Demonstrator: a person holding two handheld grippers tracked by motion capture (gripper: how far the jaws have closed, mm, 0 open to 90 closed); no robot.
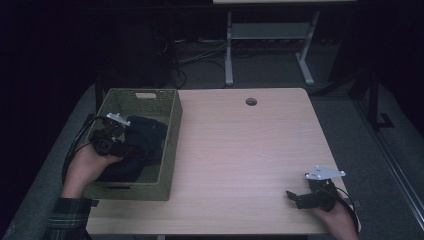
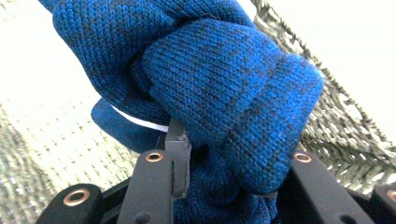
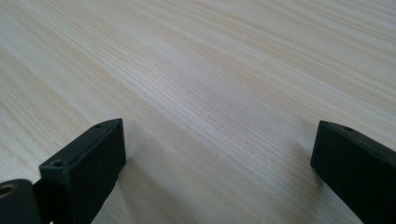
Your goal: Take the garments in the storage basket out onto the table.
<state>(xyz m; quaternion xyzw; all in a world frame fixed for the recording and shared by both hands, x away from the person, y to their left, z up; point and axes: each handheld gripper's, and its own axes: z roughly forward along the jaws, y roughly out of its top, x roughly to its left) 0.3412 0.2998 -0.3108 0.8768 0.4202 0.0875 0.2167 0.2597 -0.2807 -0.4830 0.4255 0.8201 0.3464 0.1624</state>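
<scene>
I have the left gripper (image 1: 131,148) clamped on the blue knit garment (image 2: 210,88) inside the woven basket (image 1: 172,145) at the table's (image 1: 240,160) nine o'clock, so the grab is done and lifting it clear remains, while my right gripper (image 3: 217,154) rests wide open, empty, near five o'clock.

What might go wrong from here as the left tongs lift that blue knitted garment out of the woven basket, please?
The left tongs pinch only a bunched fold of the blue knitted garment, so it could slip free. The rest of the fabric hangs inside the woven basket and might snag its rough weave or drag the basket along.
</scene>
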